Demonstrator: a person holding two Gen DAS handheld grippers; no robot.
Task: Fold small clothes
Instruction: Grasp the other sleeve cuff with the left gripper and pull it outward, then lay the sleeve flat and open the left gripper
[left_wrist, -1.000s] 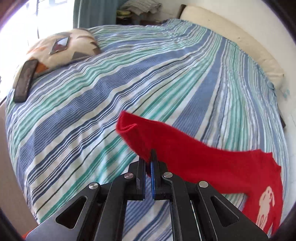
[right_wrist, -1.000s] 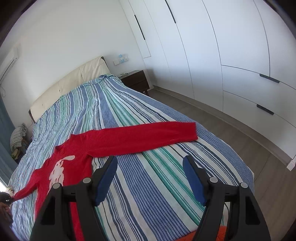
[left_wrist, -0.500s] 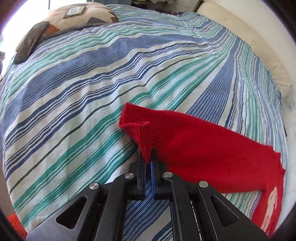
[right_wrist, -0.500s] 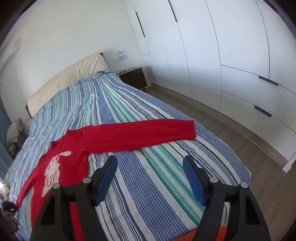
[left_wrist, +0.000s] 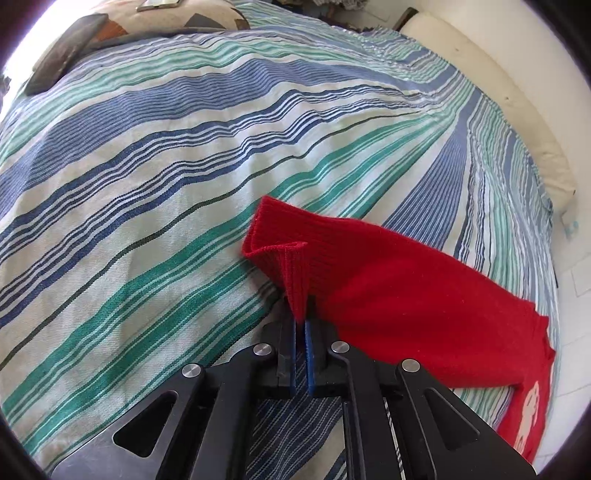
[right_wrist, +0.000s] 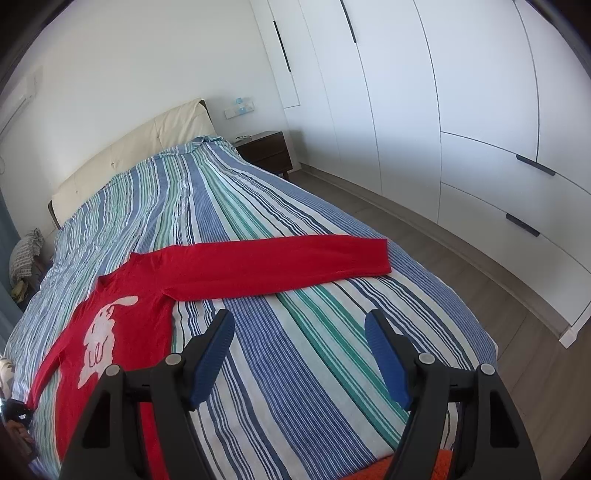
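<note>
Left wrist view. Left tool (left_wrist: 301, 325): jaws nearly together, pinching the ribbed cuff of a red sweater (left_wrist: 388, 288); a fold of cuff stands up between the blue pads. Sleeve trails right toward the sweater's body at the frame edge, white bunny print partly visible. Beneath: striped bedspread (left_wrist: 184, 184), lightly rumpled. Far left corner: patterned cushion (left_wrist: 177, 18) with a dark flat item (left_wrist: 59, 55) beside it, identity unclear.

Right wrist view. Right tool (right_wrist: 299, 354): jaws spread wide, nothing between them, hovering above the bedspread near the foot of the bed. Sweater laid flat, front up, across the bed; other sleeve (right_wrist: 280, 266) stretched straight toward the wardrobe side, cuff near the bed edge. Also present: cream headboard (right_wrist: 140, 147), dark nightstand (right_wrist: 266, 151), white wardrobe (right_wrist: 461, 110).

Handling, judged: knit, soft, light, limp, somewhat stretchy; no stiffness to hold a crease, likely to sag or drag on the bedspread when lifted at one point. Best holds: ribbed cuffs, hem, shoulder seams, where the knit is denser. Free cuff of the stretched sleeve a sensible hold for the right tool.
</note>
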